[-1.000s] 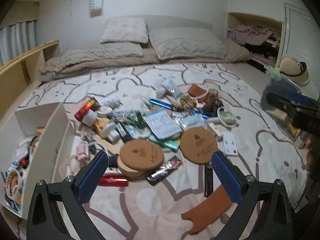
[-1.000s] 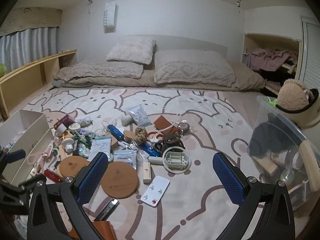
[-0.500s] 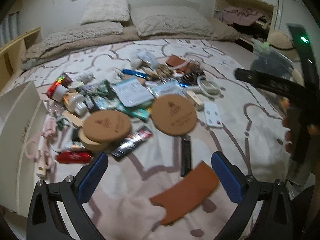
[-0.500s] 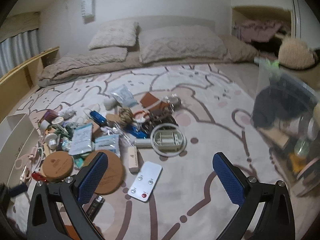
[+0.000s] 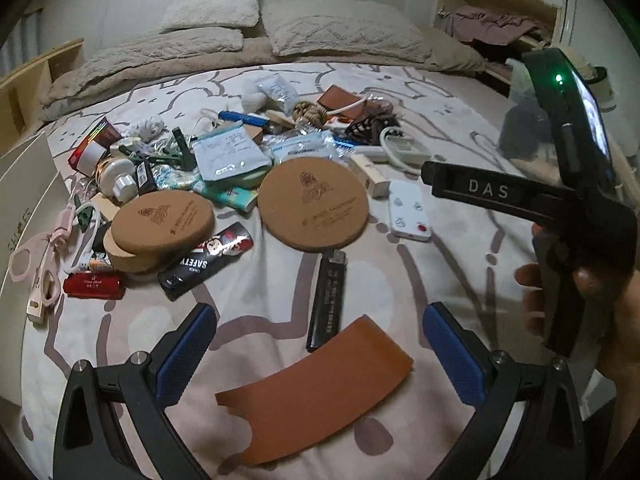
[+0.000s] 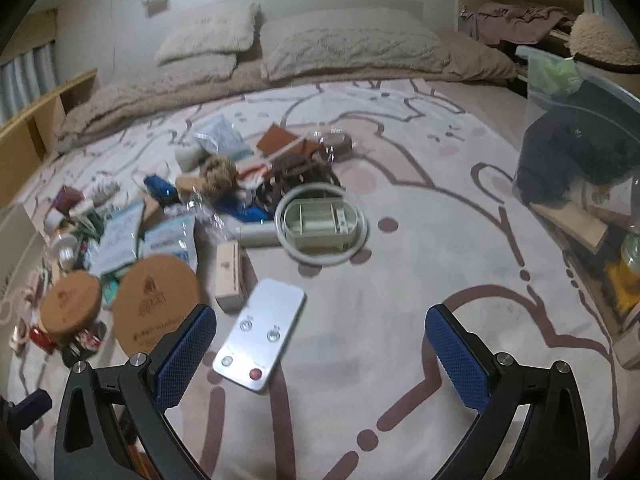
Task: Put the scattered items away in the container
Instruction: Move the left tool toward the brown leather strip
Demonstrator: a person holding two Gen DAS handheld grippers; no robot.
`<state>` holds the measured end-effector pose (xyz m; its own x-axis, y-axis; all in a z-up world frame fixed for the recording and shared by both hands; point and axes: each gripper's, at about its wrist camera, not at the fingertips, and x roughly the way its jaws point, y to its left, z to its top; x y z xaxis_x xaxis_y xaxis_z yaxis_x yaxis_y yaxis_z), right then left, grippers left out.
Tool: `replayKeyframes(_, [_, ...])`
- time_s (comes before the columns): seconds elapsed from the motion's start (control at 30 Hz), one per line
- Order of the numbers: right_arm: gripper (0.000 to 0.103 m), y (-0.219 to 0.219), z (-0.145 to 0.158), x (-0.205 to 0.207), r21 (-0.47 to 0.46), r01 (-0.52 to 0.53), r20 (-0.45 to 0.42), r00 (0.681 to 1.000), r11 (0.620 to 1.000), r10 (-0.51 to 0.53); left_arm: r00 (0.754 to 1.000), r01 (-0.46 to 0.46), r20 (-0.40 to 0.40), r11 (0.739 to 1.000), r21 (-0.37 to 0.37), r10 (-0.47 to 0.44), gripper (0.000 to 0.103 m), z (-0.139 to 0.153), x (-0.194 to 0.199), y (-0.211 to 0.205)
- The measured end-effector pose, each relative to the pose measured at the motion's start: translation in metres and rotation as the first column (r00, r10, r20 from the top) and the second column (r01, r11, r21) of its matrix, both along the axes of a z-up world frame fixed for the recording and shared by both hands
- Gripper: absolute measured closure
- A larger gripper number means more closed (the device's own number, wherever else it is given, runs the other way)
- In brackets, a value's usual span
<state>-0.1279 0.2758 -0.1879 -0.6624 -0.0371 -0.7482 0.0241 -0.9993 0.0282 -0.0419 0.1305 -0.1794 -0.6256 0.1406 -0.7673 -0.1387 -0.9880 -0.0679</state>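
While both tongs stand wide apart and empty, the left gripper (image 5: pixel 320 354) hovers over a curved tan leather piece (image 5: pixel 316 390) near the patterned bedspread's (image 6: pixel 400 320) front edge; the right gripper (image 6: pixel 320 354) hangs beside a flat white remote (image 6: pixel 260 340). Round cork coasters (image 5: pixel 313 204) lie mid-bed; the white container (image 5: pixel 24 184) sits at its left edge.

**A bedroom at home**

This is a lived-in bedroom. A wide bed (image 5: pixel 400 264) with a cartoon-patterned cover fills the view, with knitted beige pillows (image 5: pixel 344 36) stacked against the wall at its head. A recessed closet nook (image 5: pixel 496 24) holds crumpled clothes, a wooden shelf (image 6: pixel 48 120) runs along one side, and a curtain (image 6: pixel 24 76) hangs beyond it. Household odds and ends (image 5: pixel 240 152) litter the cover.
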Motion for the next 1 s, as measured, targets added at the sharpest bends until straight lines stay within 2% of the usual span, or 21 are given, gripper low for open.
replayKeyframes(0.27, [0.0,-0.017,-0.025,-0.004,0.052,-0.065,0.093,0.994,0.997,0.06,0.997,-0.078,0.0,0.996,-0.038,0.078,0.0,-0.016,-0.006,0.001])
replayKeyframes(0.47, [0.0,-0.032,-0.038,-0.004,0.099,-0.105,0.128,0.987,0.99,0.092,0.997,-0.074,0.016,0.993,-0.087,0.076,0.0,-0.027,-0.002,0.004])
replayKeyframes(0.6, [0.0,-0.023,-0.038,-0.006,0.076,-0.08,0.138,0.988,0.994,0.069,0.995,-0.097,-0.008,0.986,-0.136,0.097,0.0,-0.028,0.0,0.005])
replayKeyframes(0.77, [0.0,-0.003,-0.039,-0.008,0.021,-0.023,0.166,0.986,1.0,0.019,0.996,-0.085,-0.031,0.974,-0.211,0.08,0.0,-0.028,0.009,0.005])
replayKeyframes(1.0, [0.0,0.004,-0.038,-0.009,0.075,-0.027,0.173,0.985,0.997,0.014,0.997,-0.077,0.001,0.969,-0.236,0.079,0.0,-0.025,0.015,-0.007])
